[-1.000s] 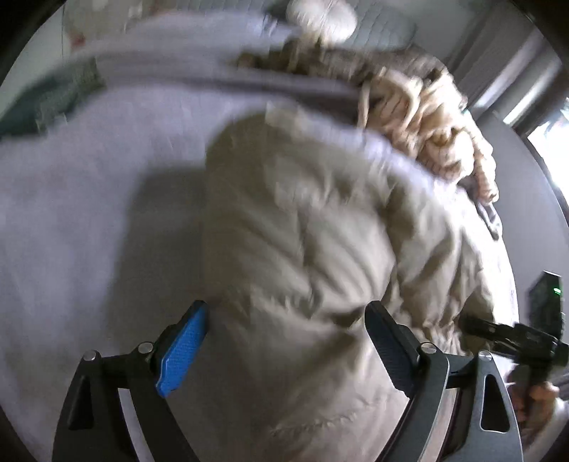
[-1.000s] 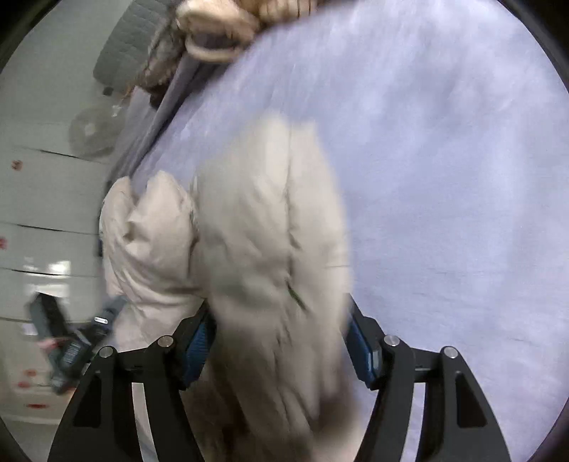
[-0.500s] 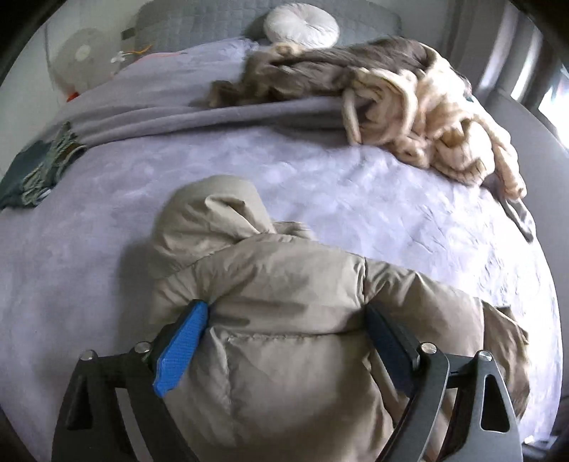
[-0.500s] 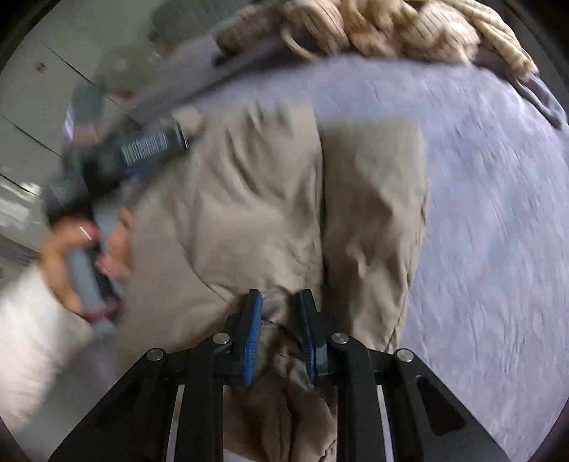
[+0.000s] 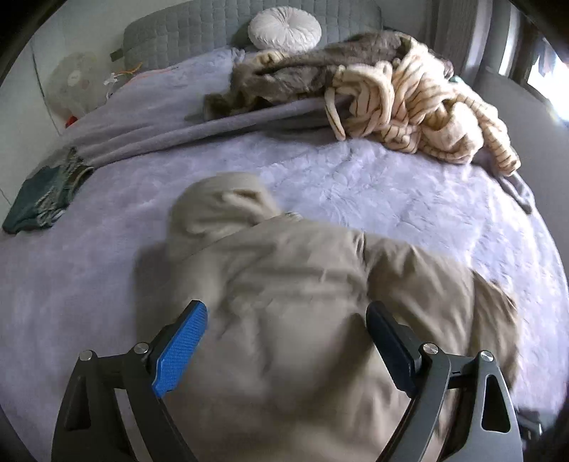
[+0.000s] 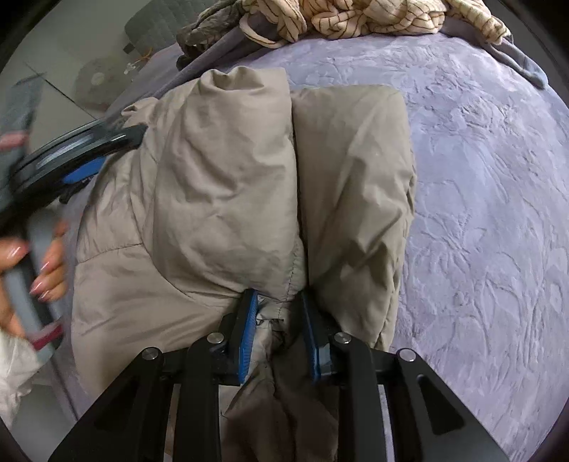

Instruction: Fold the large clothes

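Beige padded jacket (image 6: 227,199) lies on lilac bed cover (image 6: 480,199), near the bed's near edge, hood (image 5: 220,202) toward the headboard in left wrist view. In right wrist view two puffy sections sit side by side with a seam-like gap between them, right section (image 6: 355,170) just beside the left one, both flat on the cover.

Right claw (image 6: 281,337) is clamped on a bunch of jacket fabric at the near hem; its jaws have just been closing, blue pads pressing the fabric from both sides, darker lining hanging below them.

Left claw (image 5: 288,355) has jaws wide apart, over the jacket's back; fabric between the pads looks blurred, cannot tell if the pads touch it. Same claw shows at the left edge of right wrist view, blurred, at the jacket's left side, with the person's hand (image 6: 42,263) on its handle and a white sleeve (image 6: 14,373) below.

Farther up the bed: cream striped fleece garment (image 5: 419,110) heaped beside a grey-brown furry garment (image 5: 306,78), both on a folded grey blanket (image 5: 177,128). Round white cushion (image 5: 284,28) against grey quilted headboard (image 5: 185,35). Dark green cloth (image 5: 42,199) at the bed's left edge. White fan (image 5: 71,85) beyond the left side.
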A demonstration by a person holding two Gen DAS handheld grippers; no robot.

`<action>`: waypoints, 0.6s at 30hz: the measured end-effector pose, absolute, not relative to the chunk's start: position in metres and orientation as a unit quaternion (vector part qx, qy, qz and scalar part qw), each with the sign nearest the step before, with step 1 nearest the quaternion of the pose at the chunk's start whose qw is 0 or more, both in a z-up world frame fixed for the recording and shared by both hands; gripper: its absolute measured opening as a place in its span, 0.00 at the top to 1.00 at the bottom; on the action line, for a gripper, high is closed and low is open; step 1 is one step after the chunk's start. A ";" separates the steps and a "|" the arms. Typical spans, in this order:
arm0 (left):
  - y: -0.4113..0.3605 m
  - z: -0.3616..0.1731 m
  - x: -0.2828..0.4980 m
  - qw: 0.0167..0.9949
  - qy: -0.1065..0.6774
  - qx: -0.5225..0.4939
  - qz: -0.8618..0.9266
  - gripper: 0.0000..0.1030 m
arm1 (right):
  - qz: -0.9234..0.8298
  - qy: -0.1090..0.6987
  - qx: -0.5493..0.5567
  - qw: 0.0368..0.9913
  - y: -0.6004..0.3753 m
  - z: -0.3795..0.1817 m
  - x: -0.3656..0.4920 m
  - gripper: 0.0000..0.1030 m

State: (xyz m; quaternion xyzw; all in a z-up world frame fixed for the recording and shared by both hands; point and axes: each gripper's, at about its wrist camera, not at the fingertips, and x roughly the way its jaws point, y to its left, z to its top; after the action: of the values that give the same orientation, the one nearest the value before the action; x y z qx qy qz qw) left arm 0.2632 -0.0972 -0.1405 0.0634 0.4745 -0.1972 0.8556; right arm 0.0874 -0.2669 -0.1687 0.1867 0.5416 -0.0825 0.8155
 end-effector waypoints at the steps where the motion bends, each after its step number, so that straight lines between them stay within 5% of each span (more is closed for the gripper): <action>1: -0.086 -0.136 0.256 0.856 0.474 0.060 -0.197 0.12 | -0.083 0.542 0.189 0.814 -0.267 -0.167 0.087 0.73; 18: 0.003 -0.156 0.145 0.825 0.542 0.058 -0.149 0.11 | -0.123 0.548 0.148 0.814 -0.241 -0.112 0.019 0.64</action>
State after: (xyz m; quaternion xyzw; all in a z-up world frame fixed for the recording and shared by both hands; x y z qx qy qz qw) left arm 0.1446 0.0033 -0.1556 0.0580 0.5419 -0.1493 0.8250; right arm 0.0193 -0.2410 -0.1122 0.1482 0.5481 -0.1229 0.8140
